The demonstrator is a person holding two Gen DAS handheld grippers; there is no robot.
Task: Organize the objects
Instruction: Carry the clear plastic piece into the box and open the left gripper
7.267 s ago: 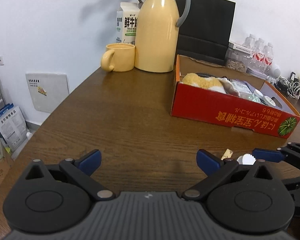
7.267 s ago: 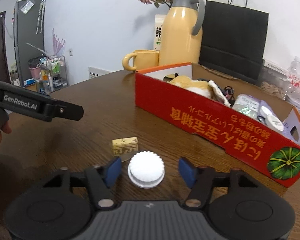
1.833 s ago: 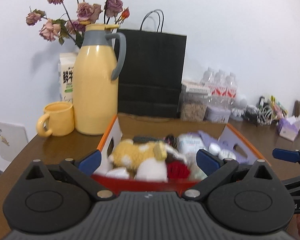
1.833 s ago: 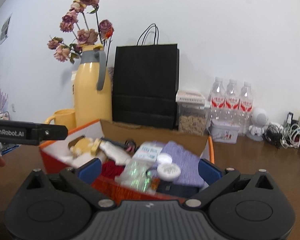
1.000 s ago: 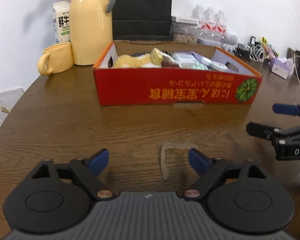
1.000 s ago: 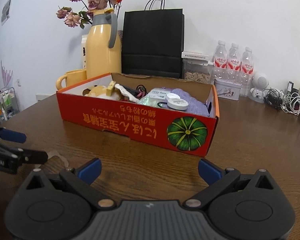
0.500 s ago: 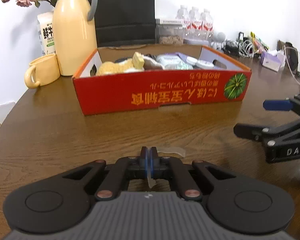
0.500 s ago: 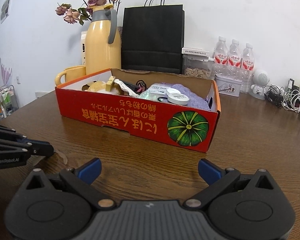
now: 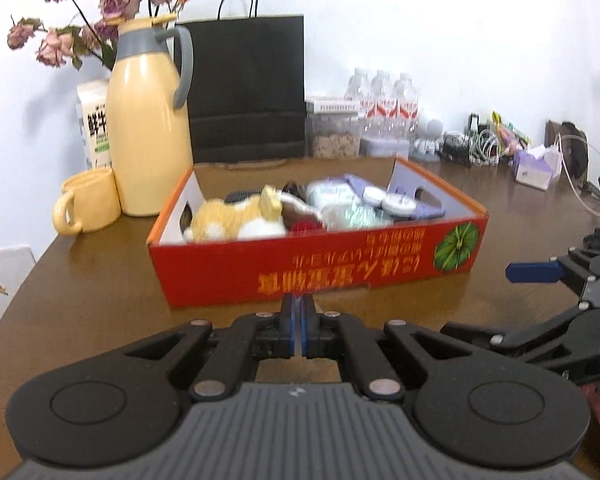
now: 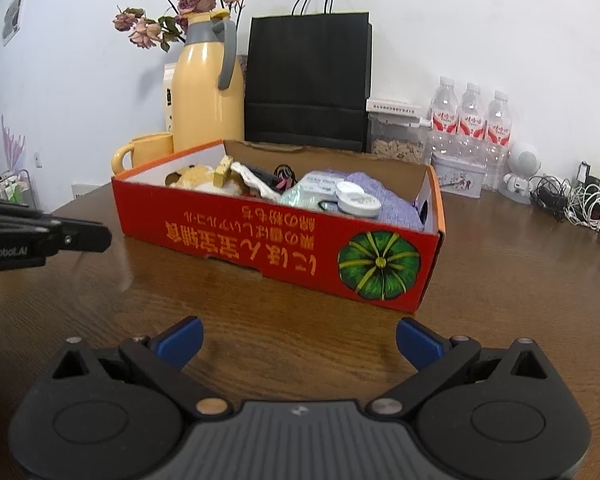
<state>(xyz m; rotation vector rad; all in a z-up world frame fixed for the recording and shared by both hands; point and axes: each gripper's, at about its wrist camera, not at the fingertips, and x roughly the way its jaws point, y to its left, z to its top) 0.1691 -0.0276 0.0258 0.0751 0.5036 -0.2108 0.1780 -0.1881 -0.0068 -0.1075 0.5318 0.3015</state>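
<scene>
While the right tool [image 10: 298,336] hangs spread apart and empty, the left tool [image 9: 296,328] pinches a faint clear strip [image 10: 121,268]; the red box [image 9: 320,280] lies straight ahead at mid-frame, its long side running across.

Both wrist views face red box [image 9: 320,276] nearby.

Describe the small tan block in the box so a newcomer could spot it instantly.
Find the red cardboard box printed with a green pumpkin, in front of the tall yellow jug. At the end nearest the jug lies a fluffy orange-and-white plush toy. The tan block rests on it: the only hard-edged, boxy item among soft things there.
</scene>
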